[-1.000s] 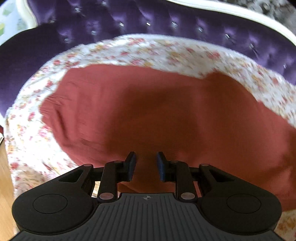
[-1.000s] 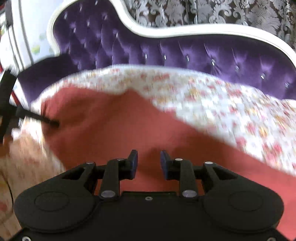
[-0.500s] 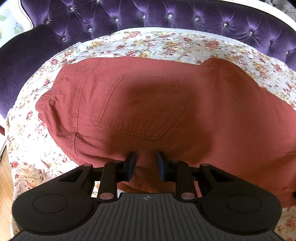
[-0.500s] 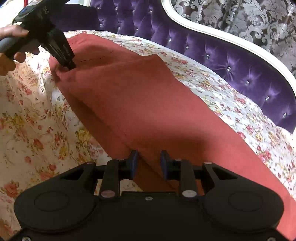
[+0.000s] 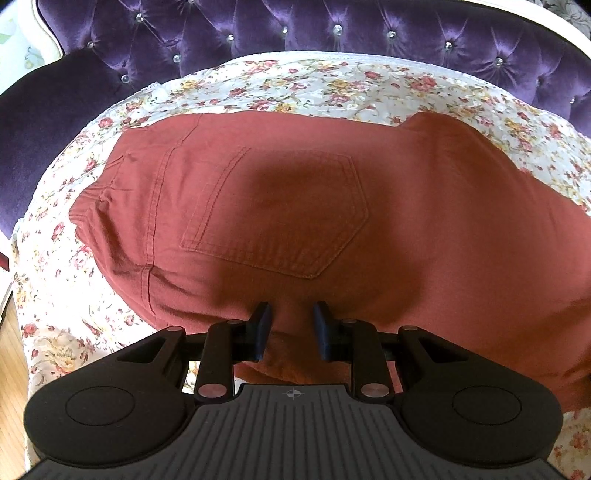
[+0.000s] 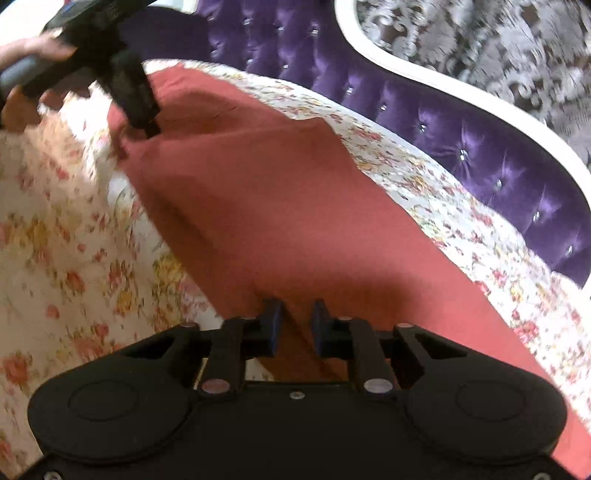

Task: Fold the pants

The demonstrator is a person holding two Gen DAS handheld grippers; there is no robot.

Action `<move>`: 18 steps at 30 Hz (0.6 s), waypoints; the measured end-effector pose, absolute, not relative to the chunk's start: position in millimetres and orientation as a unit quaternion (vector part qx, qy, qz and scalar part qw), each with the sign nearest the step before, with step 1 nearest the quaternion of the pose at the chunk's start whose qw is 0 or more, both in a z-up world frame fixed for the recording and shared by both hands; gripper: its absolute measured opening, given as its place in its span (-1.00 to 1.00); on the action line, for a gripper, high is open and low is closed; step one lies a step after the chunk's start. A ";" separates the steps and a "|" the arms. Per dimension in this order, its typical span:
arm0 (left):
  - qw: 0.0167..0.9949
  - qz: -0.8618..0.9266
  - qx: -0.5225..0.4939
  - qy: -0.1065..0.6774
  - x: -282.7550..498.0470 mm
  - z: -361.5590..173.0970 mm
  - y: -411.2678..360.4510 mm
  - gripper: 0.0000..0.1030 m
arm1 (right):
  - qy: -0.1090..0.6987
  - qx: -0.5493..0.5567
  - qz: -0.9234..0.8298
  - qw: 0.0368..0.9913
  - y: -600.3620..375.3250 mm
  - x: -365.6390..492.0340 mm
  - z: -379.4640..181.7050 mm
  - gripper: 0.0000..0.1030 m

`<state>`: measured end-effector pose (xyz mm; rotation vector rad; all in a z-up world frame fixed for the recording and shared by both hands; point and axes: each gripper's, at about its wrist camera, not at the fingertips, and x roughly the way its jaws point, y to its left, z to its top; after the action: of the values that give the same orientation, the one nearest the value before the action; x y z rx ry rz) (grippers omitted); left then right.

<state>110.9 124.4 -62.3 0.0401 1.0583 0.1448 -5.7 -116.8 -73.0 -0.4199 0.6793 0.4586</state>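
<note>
Rust-red pants lie flat on a floral sheet, back pocket up, waistband to the left. My left gripper sits at the near edge of the seat area, jaws narrowly apart with red fabric between them. In the right wrist view the pants run as a folded leg toward me. My right gripper is at the near edge of the leg, jaws narrowly apart around a fold of cloth. The left gripper shows there at the far end of the pants, tips in the fabric.
The floral sheet covers a purple tufted sofa with a white frame. Patterned grey wallpaper is behind. Wooden floor shows at the far left.
The right gripper has swung from facing the sofa back to looking along the pant leg. The left view has steadied and drawn slightly closer over the pocket.
</note>
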 end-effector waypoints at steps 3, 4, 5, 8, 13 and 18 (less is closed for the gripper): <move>0.858 0.061 0.024 0.510 113.3 -61.1 125.4 -0.51 | 0.318 -0.172 0.219 0.906 -124.3 -8.1 -62.1 -0.90; 0.857 0.058 0.027 0.512 113.8 -60.5 126.1 -0.51 | 0.312 -0.164 0.220 0.909 -128.2 -11.7 -55.6 -0.90; 0.856 0.056 0.029 0.512 113.7 -60.2 126.9 -0.51 | 0.311 -0.159 0.227 0.909 -132.3 -15.5 -49.9 -0.90; 0.857 0.052 0.041 0.512 111.1 -60.2 128.2 -0.50 | 0.332 -0.160 0.253 0.894 -139.1 -24.8 -45.6 -0.89; 0.853 0.063 0.070 0.514 107.5 -55.8 120.6 -0.51 | 0.367 -0.189 0.254 0.875 -128.4 -21.7 -74.8 -0.88; 0.870 0.045 0.067 0.487 97.0 -34.0 96.1 -0.51 | 0.360 -0.150 0.247 0.887 -139.5 -24.9 -62.7 -0.78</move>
<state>97.0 96.1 -34.0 0.1403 1.0184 0.0943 -24.9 -139.5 -62.7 -0.3127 0.7477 0.5128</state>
